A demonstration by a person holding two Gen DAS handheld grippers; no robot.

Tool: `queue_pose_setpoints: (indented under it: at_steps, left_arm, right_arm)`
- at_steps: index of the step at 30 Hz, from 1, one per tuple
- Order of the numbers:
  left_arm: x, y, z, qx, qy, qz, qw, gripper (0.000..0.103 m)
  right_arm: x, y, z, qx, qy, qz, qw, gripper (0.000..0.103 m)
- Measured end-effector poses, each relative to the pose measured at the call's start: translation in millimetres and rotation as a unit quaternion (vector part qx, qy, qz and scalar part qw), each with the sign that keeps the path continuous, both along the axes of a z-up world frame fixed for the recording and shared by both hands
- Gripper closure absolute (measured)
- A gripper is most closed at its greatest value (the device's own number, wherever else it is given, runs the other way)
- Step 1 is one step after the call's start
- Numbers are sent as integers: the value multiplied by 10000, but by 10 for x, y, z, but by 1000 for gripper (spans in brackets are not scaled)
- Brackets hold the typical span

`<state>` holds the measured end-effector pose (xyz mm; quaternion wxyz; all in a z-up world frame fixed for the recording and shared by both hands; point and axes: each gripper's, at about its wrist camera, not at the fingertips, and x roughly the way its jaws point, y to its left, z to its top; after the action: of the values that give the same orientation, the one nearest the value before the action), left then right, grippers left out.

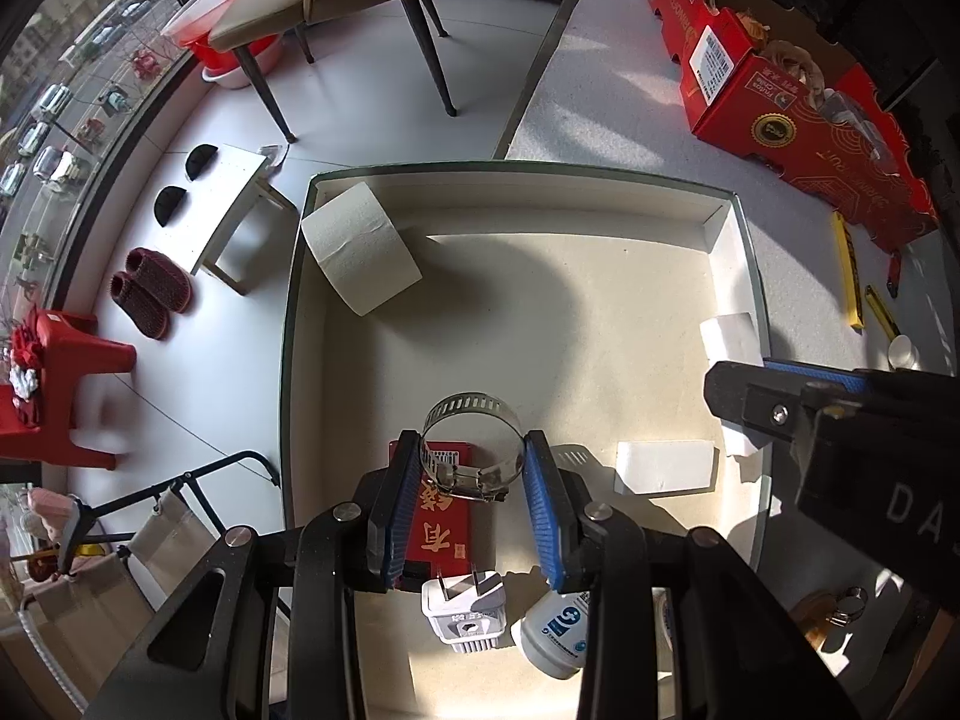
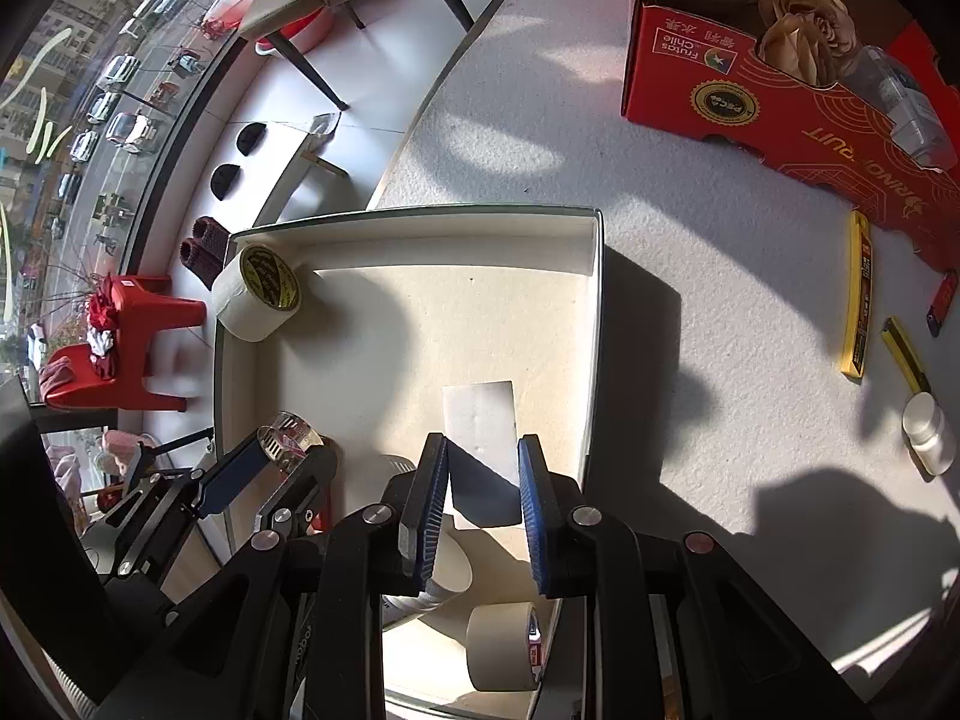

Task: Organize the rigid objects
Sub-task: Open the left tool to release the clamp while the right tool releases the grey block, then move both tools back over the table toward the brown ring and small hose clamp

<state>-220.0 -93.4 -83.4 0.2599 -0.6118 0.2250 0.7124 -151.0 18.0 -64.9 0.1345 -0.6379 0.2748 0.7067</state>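
My left gripper [image 1: 471,459] is shut on a metal hose clamp [image 1: 471,432] and holds it over the white tray [image 1: 510,180], above a red packet [image 1: 441,516]. A white plug [image 1: 465,615] and a white bottle [image 1: 555,636] lie below it. My right gripper [image 2: 483,450] is shut on a white block [image 2: 480,420] inside the tray [image 2: 420,219]. The left gripper with the clamp [image 2: 285,438] shows at the left of the right wrist view. A tape roll [image 2: 258,294] lies in the tray's far corner; it also shows in the left wrist view [image 1: 360,246].
On the grey table [image 2: 690,240] stand a red fruit box [image 2: 780,108], two yellow bars [image 2: 855,300], a small red item [image 2: 942,300] and a white bottle [image 2: 927,432]. Another tape roll [image 2: 504,648] lies near. A chair [image 1: 360,12], stools and slippers are on the floor.
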Motion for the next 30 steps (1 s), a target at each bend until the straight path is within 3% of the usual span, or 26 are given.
queue_pose_setpoints:
  at_steps: [5, 7, 9, 10, 11, 12, 13, 15, 21, 30]
  left_arm:
    - [20, 19, -47, -23, -27, -47, 10000, 66]
    - [38, 26, -52, -50, 13, -84, 10000, 59]
    - [58, 25, -37, -111, 136, -74, 9998, 22]
    - [65, 11, -11, -91, 190, -51, 9998, 17]
    - [62, -4, 6, -55, 201, -29, 9998, 16]
    - [66, -7, 17, -47, 173, -12, 9998, 15]
    - [65, -11, 25, -45, 141, 5, 9999, 13]
    - [72, -20, 57, -25, 127, 36, 9999, 1]
    - [218, -50, 209, 119, 178, -5, 9998, 0]
    - [844, 20, 314, 154, -57, -716, 9973, 0]
  right_arm:
    - [20, 5, -71, -39, -35, 30, 10000, 78]
    - [24, 2, -60, -9, 7, 84, 10000, 78]
    - [45, 12, -43, 23, 2, 112, 9999, 75]
    - [53, 14, -28, 71, -6, 95, 9999, 59]
    - [70, 24, 4, 151, 9, 70, 9999, 30]
    - [94, 36, 63, 269, 99, 38, 9996, 22]
    - [121, 45, 115, 363, 171, 31, 9992, 21]
    - [167, 67, 184, 447, 152, 57, 9989, 21]
    - [678, 247, 284, 358, 137, -326, 9987, 21]
    - [2115, 449, 91, 293, -517, -1524, 9865, 21]
